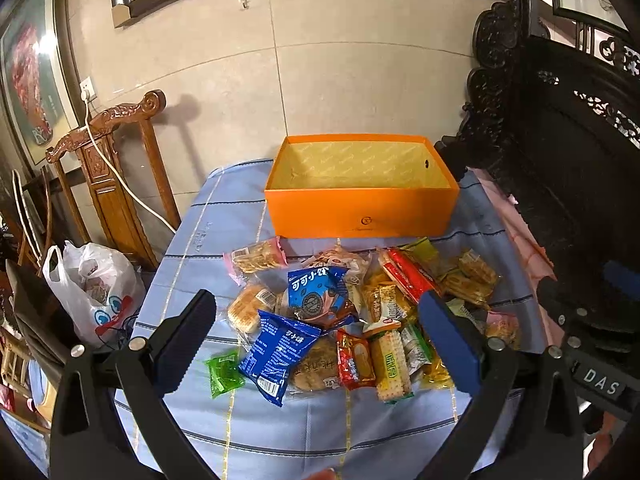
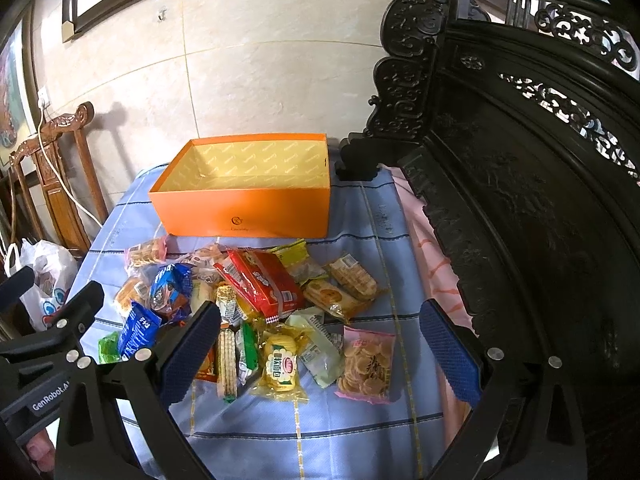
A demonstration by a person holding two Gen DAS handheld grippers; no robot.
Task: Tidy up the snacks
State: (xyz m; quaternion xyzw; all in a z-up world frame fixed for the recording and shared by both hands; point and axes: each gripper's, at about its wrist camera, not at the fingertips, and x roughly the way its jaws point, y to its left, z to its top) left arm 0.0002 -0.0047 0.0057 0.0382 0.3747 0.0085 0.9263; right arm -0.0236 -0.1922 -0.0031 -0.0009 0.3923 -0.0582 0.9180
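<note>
Nearest to me, the left hand-held gripper (image 1: 316, 344) hangs over the near edge of the table (image 1: 280, 440) with its two blue-padded fingers (image 1: 448, 344) spread wide and nothing between them; the right hand-held gripper (image 2: 320, 354) hovers just beside it, likewise splayed and empty, its left pad above the near side of the snack heap. Under both lies a blue checked tablecloth (image 2: 340, 440); on it, in a loose pile, the snacks (image 1: 340, 320) overlap one another. At the near left of the pile sits a small green packet (image 1: 224, 374), touching a blue biscuit bag (image 1: 280, 356); a second blue bag (image 1: 316, 292) rests higher on the heap; beside them lie a long cracker pack (image 1: 390, 364) and a small red packet (image 1: 354, 360). Toward the right of the pile, a pink bag of round crackers (image 2: 366, 364) lies flat, a yellow cookie packet (image 2: 280, 362) just left of it, and a large red packet (image 2: 260, 282) lies tilted across the middle. Beyond the heap, apart from it, stands an open orange box (image 1: 362, 212), holding nothing that I can see. To the left, off the table, a white plastic bag (image 1: 96, 292) slumps by a carved wooden chair (image 1: 108, 168); to the right rises dark carved furniture (image 2: 520, 200); a tiled wall (image 1: 340, 60) closes the view.
</note>
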